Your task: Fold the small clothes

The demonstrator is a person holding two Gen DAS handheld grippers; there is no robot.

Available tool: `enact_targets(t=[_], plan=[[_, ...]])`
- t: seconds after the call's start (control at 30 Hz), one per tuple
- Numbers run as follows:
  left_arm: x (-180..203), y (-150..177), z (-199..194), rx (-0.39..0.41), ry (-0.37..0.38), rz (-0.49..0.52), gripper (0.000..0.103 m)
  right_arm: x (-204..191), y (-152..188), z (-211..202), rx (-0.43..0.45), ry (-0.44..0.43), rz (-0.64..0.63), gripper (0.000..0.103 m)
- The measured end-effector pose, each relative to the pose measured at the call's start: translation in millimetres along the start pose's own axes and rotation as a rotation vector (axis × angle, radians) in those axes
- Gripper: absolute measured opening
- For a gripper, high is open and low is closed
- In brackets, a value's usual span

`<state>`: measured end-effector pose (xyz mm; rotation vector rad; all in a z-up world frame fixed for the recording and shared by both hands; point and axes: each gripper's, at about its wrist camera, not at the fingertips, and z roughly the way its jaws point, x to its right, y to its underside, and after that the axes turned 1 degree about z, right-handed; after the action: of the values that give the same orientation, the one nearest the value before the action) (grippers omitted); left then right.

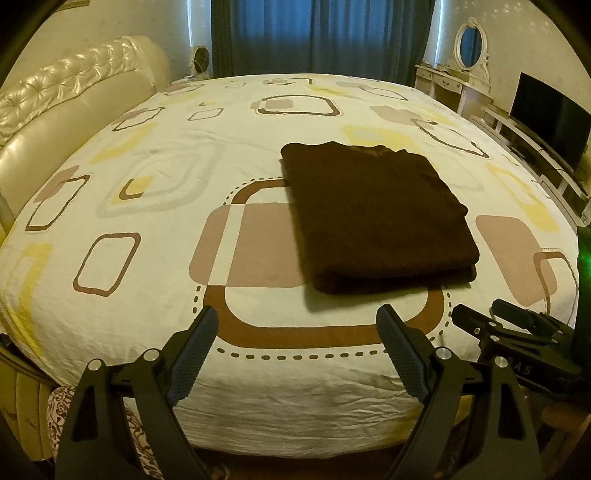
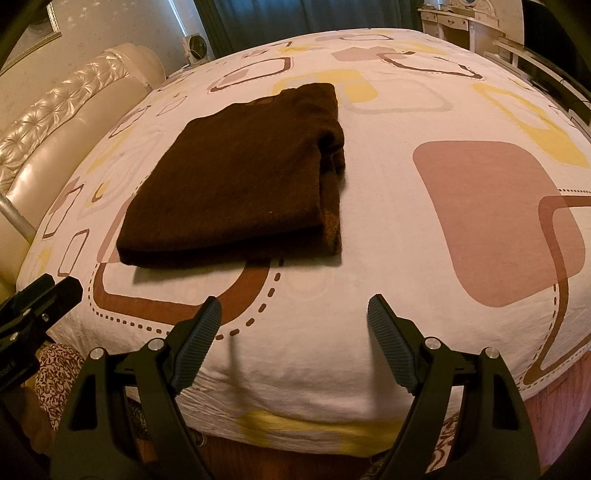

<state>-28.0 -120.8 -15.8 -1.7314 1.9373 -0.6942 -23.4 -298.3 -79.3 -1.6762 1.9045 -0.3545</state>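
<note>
A dark brown garment [image 1: 376, 218] lies folded into a flat rectangle on the patterned bedsheet [image 1: 155, 206]. It also shows in the right wrist view [image 2: 236, 184], left of centre, with layered edges on its right side. My left gripper [image 1: 297, 321] is open and empty, held above the bed's near edge, short of the garment. My right gripper [image 2: 294, 314] is open and empty, near the bed's front edge, to the right of the garment. The right gripper also shows in the left wrist view [image 1: 491, 314], at the lower right.
A cream tufted headboard [image 1: 55, 110] runs along the left. Blue curtains [image 1: 317, 33] hang at the back. A white dressing table with an oval mirror [image 1: 469, 44] and a dark television [image 1: 550, 118] stand at the right. The bed's front edge drops to a dark floor.
</note>
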Motion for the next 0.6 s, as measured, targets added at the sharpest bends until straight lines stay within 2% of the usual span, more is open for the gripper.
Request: enact_targets(t=[0.23,0.53,0.6], plan=[[1.4,0.6,0.2,-0.001,0.003,-0.005,0.086,-1.0,0.9,0.0,-0.001,0.000,0.000,0.081],[2.7,3.1,-1.9,0.013,-0.033,-0.034,0.090,-0.6,1.8,1.8,-0.002,-0.004,-0.001,0.081],[2.1,1.1,-1.5,0.007,0.012,-0.021,0.090,-0.2,2.3,2.5,-0.004,-0.011,0.006,0.081]])
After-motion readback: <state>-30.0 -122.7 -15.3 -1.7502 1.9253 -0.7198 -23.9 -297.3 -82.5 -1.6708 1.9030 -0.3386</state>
